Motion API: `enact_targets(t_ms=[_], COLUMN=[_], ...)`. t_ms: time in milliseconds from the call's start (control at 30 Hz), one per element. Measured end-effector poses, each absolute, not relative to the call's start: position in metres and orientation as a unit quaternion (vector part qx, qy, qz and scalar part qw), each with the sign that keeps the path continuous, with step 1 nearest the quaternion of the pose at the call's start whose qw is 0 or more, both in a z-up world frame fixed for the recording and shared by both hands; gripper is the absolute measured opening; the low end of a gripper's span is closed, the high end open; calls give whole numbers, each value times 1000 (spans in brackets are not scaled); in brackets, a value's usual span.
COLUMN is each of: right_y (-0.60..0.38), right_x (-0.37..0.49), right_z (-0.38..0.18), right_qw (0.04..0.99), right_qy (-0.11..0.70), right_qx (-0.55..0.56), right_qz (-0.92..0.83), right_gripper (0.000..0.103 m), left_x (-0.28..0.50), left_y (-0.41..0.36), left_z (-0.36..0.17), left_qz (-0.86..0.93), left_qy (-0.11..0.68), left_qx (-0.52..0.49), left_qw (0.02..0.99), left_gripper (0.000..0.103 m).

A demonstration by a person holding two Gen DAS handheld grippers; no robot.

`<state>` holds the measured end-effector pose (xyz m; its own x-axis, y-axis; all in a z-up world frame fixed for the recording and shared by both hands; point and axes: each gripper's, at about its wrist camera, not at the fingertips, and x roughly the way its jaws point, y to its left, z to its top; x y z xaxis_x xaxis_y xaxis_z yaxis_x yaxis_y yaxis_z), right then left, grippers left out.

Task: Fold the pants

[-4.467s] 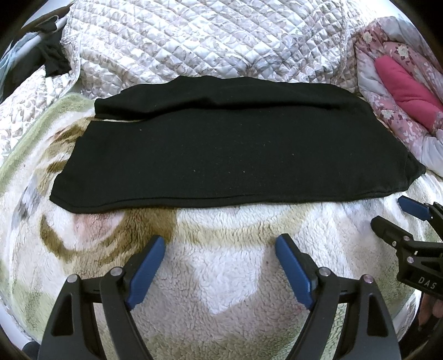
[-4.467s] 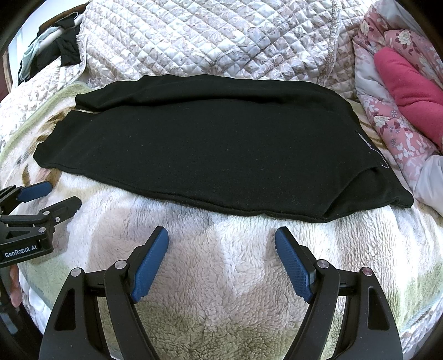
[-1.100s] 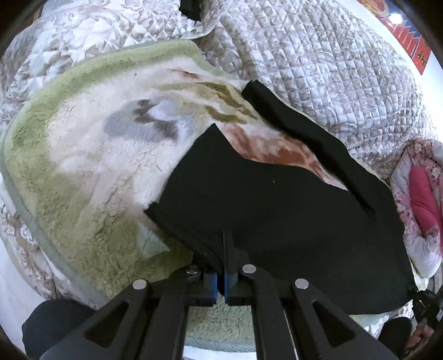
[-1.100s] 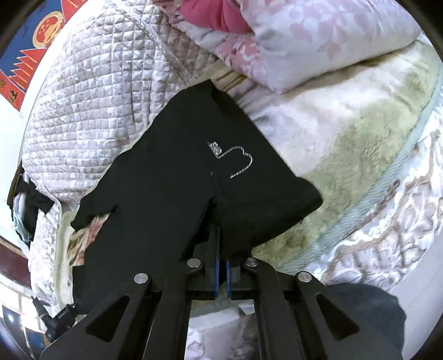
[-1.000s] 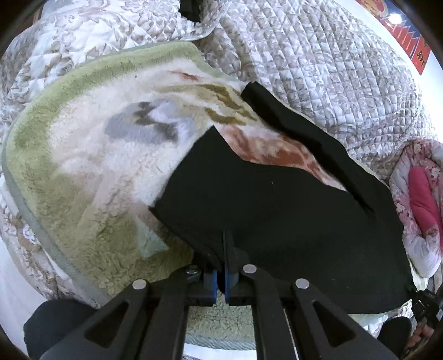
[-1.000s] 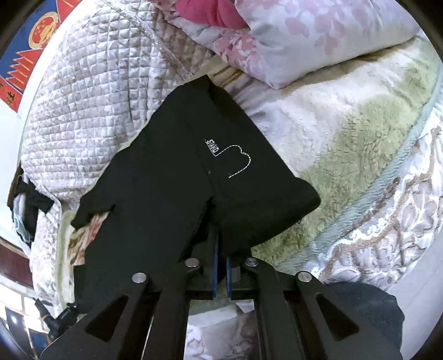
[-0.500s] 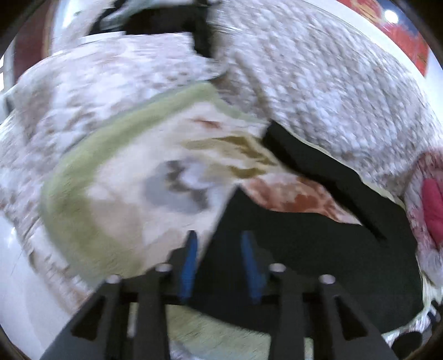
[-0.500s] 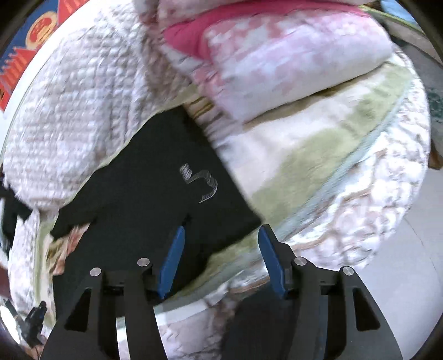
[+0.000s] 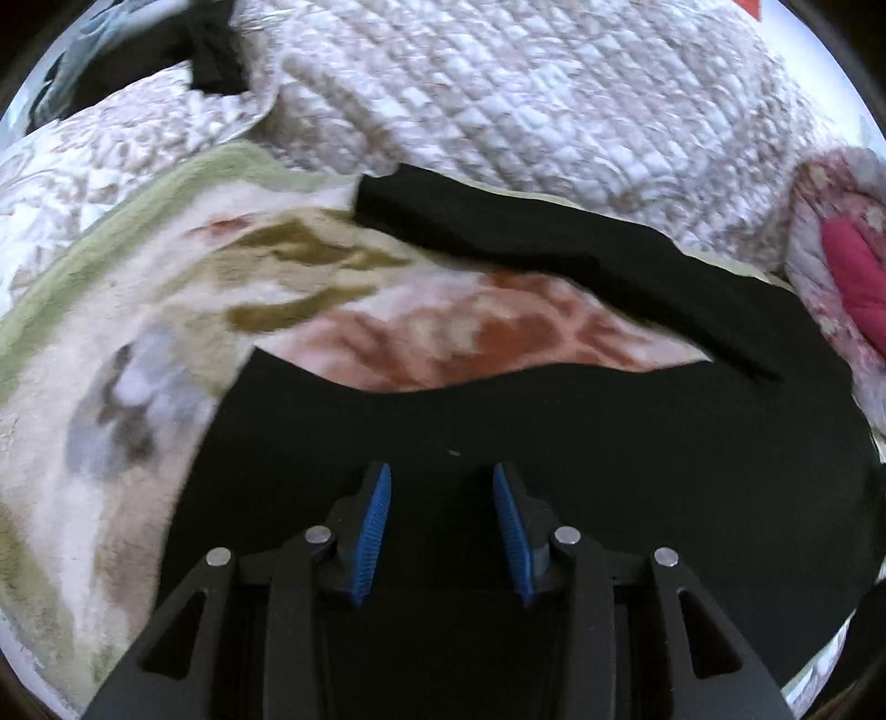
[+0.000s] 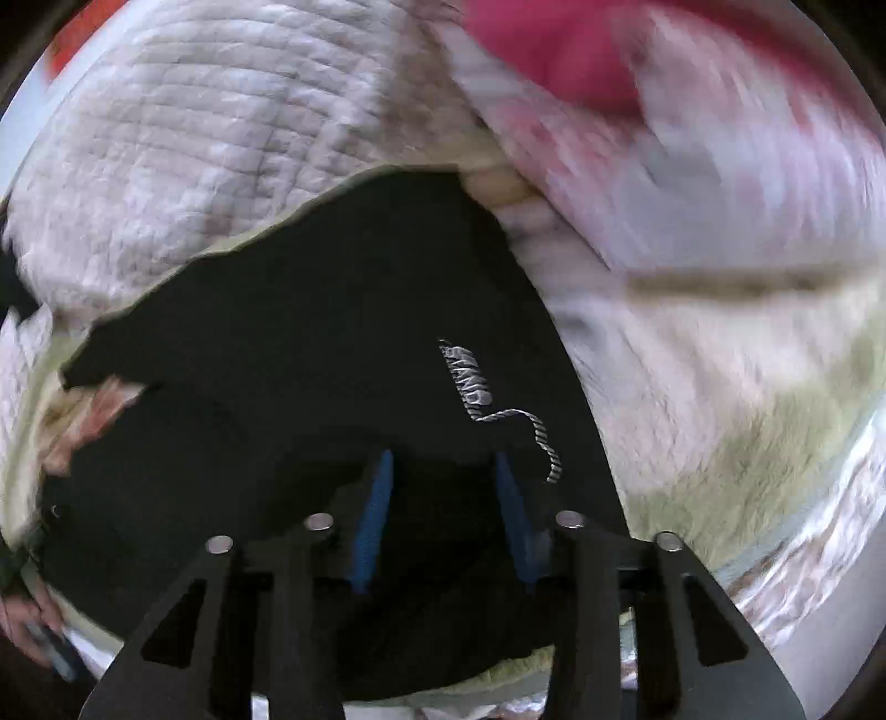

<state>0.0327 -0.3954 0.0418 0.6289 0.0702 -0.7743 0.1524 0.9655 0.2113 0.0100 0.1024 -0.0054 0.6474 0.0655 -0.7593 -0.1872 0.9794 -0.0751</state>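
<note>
The black pants (image 9: pixel 609 443) lie spread on the fleece blanket, one leg (image 9: pixel 526 232) splayed toward the far quilt and the near leg under my left gripper. My left gripper (image 9: pixel 441 476) is open and empty, its blue pads over the near leg. In the right wrist view the pants (image 10: pixel 304 360) show a white stitched logo (image 10: pixel 482 393) at the waist end. My right gripper (image 10: pixel 443 471) is open and empty just above that end. The view is motion-blurred.
A patterned fleece blanket (image 9: pixel 138 360) covers the bed. A quilted beige cover (image 9: pixel 526 94) lies behind. A pink floral pillow with a red cushion (image 9: pixel 853 266) sits at the right. Dark clothes (image 9: pixel 166 50) lie far left.
Both grippers were shut on the pants' near edge a second ago. They have let go and opened, and now hover over the fabric. The legs lie splayed apart.
</note>
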Motion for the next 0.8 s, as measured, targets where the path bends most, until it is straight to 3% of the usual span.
enact_targets(t_ms=[300,533,800], right_y=[-358,-333,-339], right_x=[24,50,54], right_z=[58,36,50], right_qw=[904,897,906], right_qy=[418,435,416], right_qx=[86,57,57], right_qz=[34,57,47], right_gripper=[36,36,34], left_x=[-5,22,22], left_y=[96,61,63], left_z=[13,-6,4], left_qz=[42,22,29], left_qy=[399,420,420], left_qx=[-118,-78,-87], left_qw=[908,904,903], left_gripper=[42,44,45])
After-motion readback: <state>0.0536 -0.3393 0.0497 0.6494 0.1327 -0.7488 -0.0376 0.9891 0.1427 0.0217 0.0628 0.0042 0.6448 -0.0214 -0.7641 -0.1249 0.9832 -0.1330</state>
